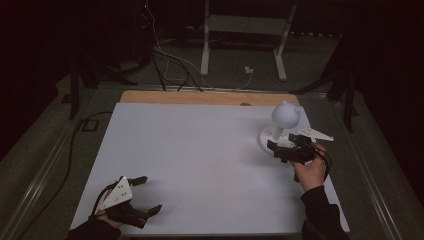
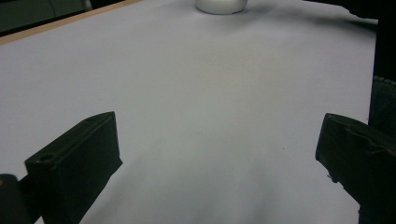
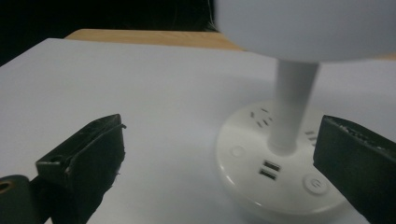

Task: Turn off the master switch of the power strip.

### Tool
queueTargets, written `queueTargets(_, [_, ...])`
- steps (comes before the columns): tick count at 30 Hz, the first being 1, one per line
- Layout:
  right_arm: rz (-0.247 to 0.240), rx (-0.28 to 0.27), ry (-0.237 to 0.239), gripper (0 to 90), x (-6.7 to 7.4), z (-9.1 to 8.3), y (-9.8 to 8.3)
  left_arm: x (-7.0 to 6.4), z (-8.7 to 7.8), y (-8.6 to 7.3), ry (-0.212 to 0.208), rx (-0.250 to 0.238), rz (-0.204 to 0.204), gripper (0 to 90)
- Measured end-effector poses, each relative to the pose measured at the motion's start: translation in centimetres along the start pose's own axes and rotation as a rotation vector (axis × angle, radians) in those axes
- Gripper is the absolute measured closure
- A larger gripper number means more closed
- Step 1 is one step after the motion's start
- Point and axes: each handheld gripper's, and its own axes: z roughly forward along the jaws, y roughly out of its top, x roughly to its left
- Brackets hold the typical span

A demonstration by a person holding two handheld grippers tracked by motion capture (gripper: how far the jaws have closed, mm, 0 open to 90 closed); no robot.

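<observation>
- The white lamp (image 1: 280,127), with a round shade over a socket base, stands at the frame's right of the white table (image 1: 200,165).
- Right gripper (image 1: 278,151) sits just beside the base, jaws wide, nothing between them.
- Left gripper (image 1: 150,194), lower left, is spread wide over bare table.
- Cables (image 1: 165,65) lie on the floor beyond.

A white sheet (image 1: 200,165) covers most of the wooden tabletop (image 1: 200,97), whose bare far edge shows as a tan strip. Beyond it, on the grey floor (image 1: 240,75), stands a white frame on two legs (image 1: 245,30), with loose cables (image 1: 165,60) trailing nearby in the dark
</observation>
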Motion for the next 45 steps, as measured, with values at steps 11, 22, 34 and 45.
queueTargets(11, [-0.063,0.011,0.098,1.9,2.4,-0.2,0.3,-0.1,-0.2,0.0,-0.002,-0.005,-0.002,0.4])
queueTargets(22, [-0.144,0.020,0.214,1.9,4.5,-0.6,-1.2,0.0,-0.2,0.0,-0.006,-0.004,-0.004,0.4])
queueTargets(34, [-0.292,0.108,0.304,1.9,6.1,-1.0,-4.1,-0.1,-0.2,0.0,-0.008,-0.004,-0.003,0.4])
queueTargets(45, [-0.329,0.206,0.345,1.9,6.0,-1.4,-7.4,-0.1,-0.1,0.0,-0.008,0.000,-0.002,0.4])
